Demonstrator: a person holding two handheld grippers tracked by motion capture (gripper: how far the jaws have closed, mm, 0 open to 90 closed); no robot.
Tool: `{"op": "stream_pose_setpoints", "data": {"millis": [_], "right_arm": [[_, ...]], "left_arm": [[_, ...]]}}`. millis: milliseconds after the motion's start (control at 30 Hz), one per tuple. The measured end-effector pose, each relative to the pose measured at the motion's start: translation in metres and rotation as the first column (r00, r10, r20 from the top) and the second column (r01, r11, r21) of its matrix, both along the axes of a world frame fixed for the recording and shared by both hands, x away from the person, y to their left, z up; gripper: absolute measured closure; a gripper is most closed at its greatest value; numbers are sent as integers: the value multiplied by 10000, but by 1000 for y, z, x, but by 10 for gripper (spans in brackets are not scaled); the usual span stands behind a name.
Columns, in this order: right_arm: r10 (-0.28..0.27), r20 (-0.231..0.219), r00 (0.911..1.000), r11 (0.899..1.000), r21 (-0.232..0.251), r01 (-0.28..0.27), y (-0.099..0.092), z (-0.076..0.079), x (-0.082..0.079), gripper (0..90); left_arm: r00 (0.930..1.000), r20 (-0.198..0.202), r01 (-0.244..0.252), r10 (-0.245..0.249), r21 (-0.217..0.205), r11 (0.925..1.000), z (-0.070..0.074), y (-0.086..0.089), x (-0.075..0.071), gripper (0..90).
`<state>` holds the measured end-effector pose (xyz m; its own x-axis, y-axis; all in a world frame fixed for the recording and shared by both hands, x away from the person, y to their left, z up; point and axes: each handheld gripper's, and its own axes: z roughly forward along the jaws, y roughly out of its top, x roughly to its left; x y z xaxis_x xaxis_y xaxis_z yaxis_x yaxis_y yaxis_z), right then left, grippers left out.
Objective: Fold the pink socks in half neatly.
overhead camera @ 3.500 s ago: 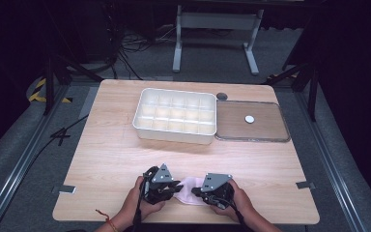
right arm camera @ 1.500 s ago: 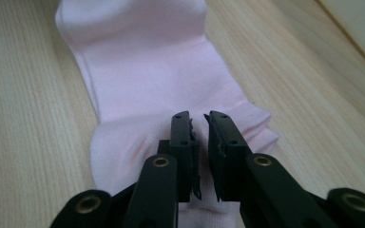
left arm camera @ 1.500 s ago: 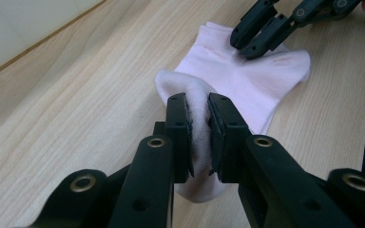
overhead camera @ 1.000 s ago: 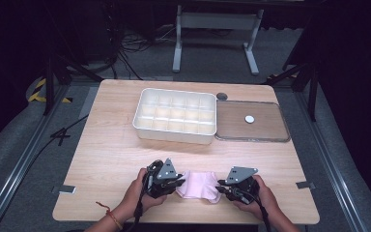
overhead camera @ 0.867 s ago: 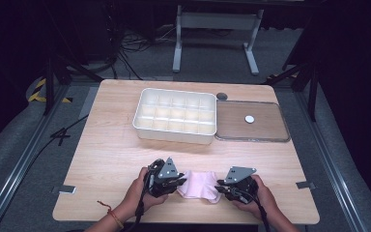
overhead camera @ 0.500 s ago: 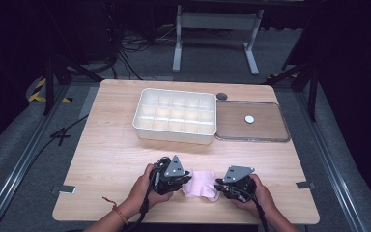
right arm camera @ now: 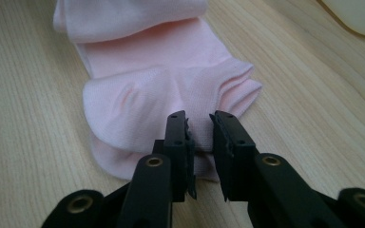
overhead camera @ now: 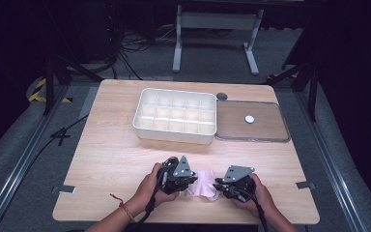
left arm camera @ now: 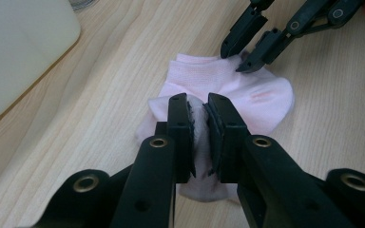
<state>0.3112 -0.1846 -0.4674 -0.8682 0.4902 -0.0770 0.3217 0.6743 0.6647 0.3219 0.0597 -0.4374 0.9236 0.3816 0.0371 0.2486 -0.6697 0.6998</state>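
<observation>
With the pink sock (overhead camera: 204,183) lying at the table's (overhead camera: 116,145) near edge, the left gripper (left arm camera: 198,118) pinching its folded end and the right gripper (right arm camera: 200,135) nipped on the cuff, I'd fold over slowly, keeping edges aligned.

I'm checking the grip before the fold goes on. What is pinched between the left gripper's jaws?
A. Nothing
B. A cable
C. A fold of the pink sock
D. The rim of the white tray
C: in the left gripper view, the left gripper has its jaws closed on a bunched fold of the pink sock.
</observation>
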Motion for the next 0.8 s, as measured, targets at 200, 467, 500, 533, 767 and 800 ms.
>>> {"op": "stream_pose_setpoints", "data": {"millis": [200,467,500,533,767,800], "right_arm": [[109,76,9999,9999,21,-109,0,0,1,765],[149,180,9997,9999,64,-151,-2,1,2,755],[117,173,9998,9999,82,-118,-3,3,2,754],[117,173,9998,9999,82,-118,-3,3,2,754],[-83,92,9999,9999,121,82,-9,3,4,765],[-51,71,10000,9999,114,50,-9,2,4,765]], "left_arm": [[9998,-69,209,-209,21,9998,-2,-7,2,803],[9987,-113,494,-492,181,9986,-6,-18,3,802],[9987,-125,491,-489,195,9986,-6,-19,2,802],[9987,-125,491,-489,195,9986,-6,-19,2,802],[9987,-167,479,-476,156,9987,-9,-24,3,797],[9987,-148,500,-496,222,9985,-9,-25,3,793]]}}
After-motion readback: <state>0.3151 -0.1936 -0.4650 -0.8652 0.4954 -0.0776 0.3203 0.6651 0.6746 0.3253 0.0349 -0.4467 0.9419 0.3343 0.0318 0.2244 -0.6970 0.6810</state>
